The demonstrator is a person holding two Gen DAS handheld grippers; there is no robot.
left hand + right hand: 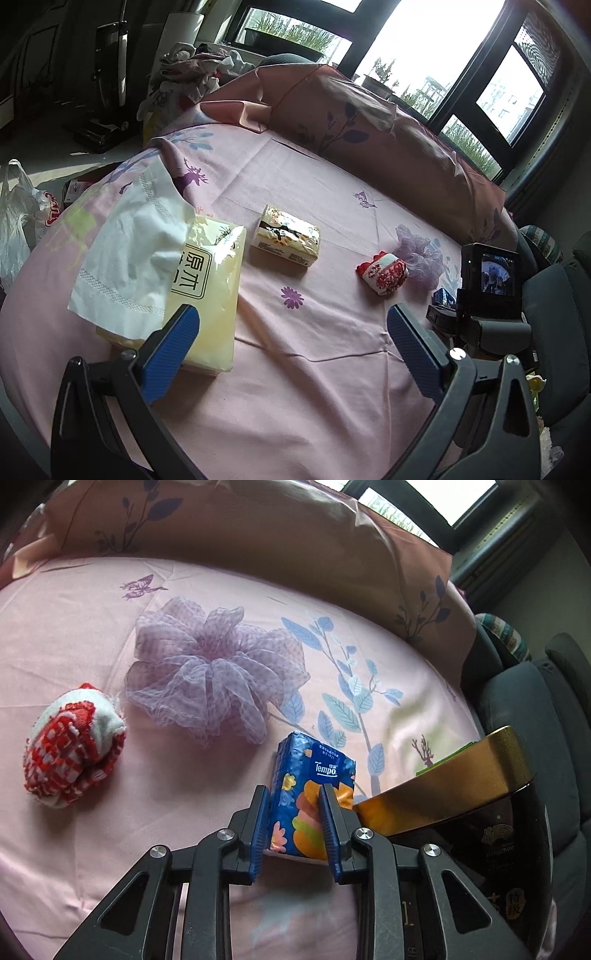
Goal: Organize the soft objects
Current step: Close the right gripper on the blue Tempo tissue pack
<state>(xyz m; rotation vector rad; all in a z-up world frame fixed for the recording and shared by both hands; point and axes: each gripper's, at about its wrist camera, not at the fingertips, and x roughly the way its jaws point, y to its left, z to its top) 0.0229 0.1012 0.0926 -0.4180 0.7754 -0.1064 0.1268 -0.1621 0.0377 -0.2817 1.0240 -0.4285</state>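
While the left gripper hangs spread and empty, the right gripper pinches the blue tissue pack at lower centre, seemingly to drop it into the gold-rimmed box alongside.

Blue tissue pack upright, pinched; purple mesh puff beside red-white sock ball; two tissue packs apart.
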